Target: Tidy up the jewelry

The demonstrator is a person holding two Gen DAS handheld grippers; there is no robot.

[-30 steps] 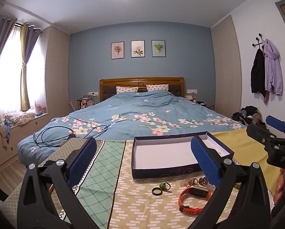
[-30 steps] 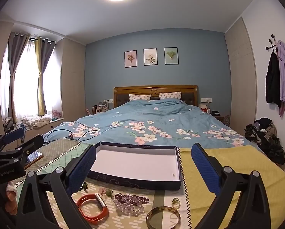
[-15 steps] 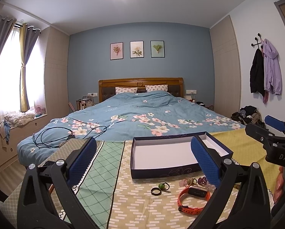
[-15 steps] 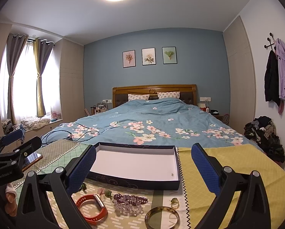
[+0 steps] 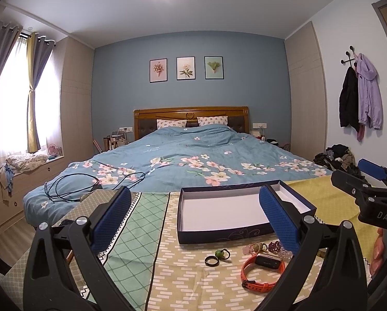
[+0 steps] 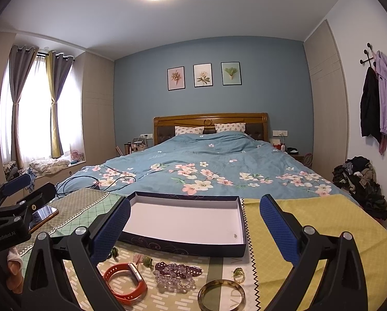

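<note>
Both the left tongs and the right tongs are held wide apart and empty above the table. The jewelry is scattered just before the open box, touching nothing of either.

Matt paper box, glossy bangle, woven cloth tablecloth, dimpled tongs pads

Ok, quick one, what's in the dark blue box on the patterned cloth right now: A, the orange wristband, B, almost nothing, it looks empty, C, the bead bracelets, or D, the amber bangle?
B: the box shows a bare white floor apart from one tiny speck, while the orange wristband, bead bracelets and amber bangle all lie on the cloth in front of it.
</note>
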